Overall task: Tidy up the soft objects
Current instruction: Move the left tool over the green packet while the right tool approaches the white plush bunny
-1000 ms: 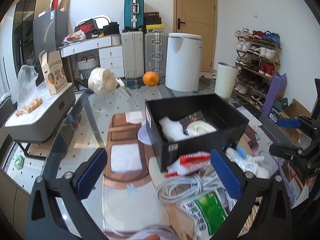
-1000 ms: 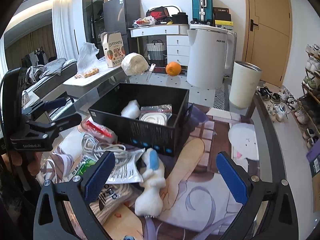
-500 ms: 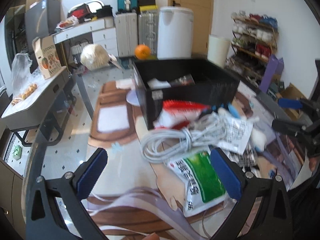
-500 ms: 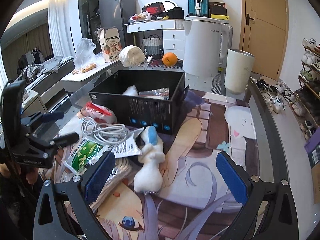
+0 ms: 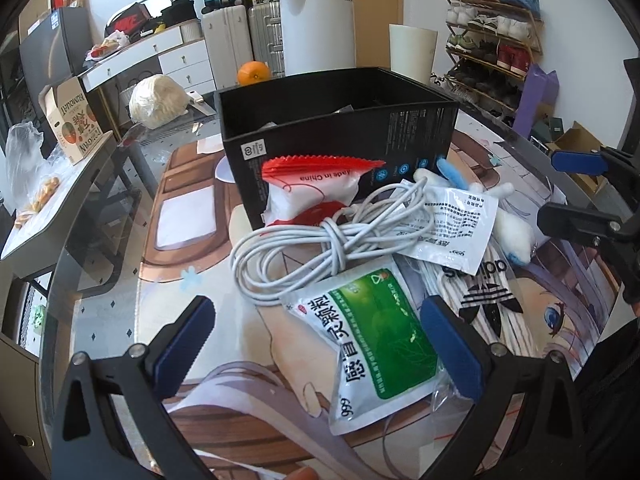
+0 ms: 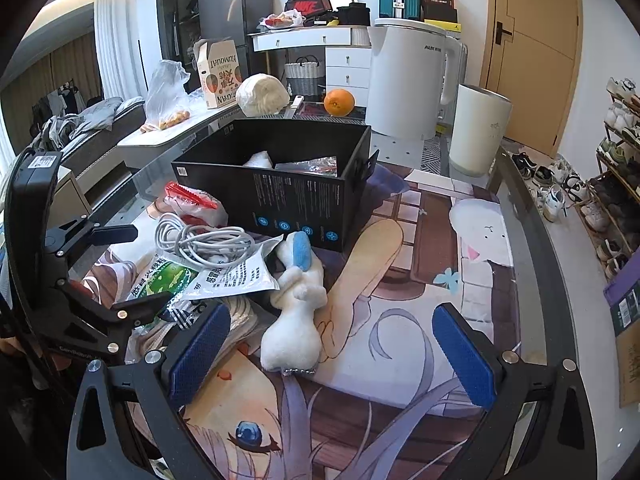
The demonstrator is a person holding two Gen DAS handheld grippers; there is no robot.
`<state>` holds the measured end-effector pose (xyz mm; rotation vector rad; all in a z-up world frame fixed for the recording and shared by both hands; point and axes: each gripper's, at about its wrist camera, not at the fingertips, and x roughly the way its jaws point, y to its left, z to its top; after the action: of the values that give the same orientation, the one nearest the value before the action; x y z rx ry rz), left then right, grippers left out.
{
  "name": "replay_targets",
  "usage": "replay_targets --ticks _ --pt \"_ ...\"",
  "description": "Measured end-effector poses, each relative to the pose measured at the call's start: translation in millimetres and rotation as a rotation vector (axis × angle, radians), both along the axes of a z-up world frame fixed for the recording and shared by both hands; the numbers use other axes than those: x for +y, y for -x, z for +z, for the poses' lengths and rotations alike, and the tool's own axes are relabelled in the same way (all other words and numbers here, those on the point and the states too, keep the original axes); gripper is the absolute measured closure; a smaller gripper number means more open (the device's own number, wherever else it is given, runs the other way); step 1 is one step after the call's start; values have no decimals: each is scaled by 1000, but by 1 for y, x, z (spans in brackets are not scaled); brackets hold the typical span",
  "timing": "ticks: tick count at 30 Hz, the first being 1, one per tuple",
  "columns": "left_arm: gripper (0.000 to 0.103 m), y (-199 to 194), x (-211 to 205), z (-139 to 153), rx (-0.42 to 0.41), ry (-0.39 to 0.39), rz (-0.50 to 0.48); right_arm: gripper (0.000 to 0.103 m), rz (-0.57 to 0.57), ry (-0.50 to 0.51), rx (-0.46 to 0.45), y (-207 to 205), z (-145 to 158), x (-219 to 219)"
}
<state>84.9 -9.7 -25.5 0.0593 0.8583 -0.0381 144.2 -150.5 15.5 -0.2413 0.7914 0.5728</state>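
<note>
both tongs, left (image 5: 316, 344) and right (image 6: 328, 354), gape wide, holding nothing.

Black box (image 5: 344, 136) contents mostly hidden (near wall blocks); striped garment (image 5: 480, 292) half-buried.

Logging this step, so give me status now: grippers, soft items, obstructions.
Left gripper open over the green sachet. Right gripper open near the white plush toy. Black box uncovered. White cable overlaps the sachets.
</note>
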Motion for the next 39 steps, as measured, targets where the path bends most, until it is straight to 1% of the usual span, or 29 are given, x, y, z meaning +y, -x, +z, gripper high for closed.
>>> replay_targets --ticks 15,20,29,32,39 --pt "0 -2 2 -4 17 0 11 0 -3 36 12 -4 -7 4" --pt "0 -2 4 -7 26 4 12 0 -14 49 29 -8 -12 3" --pt "0 -4 -1 -11 53 20 -8 0 -26 87 53 -13 -23 5" --pt "0 -4 2 -12 62 32 -5 0 -35 100 68 -18 -29 9" --pt "0 0 17 -10 74 15 14 0 -64 134 64 -25 -34 5"
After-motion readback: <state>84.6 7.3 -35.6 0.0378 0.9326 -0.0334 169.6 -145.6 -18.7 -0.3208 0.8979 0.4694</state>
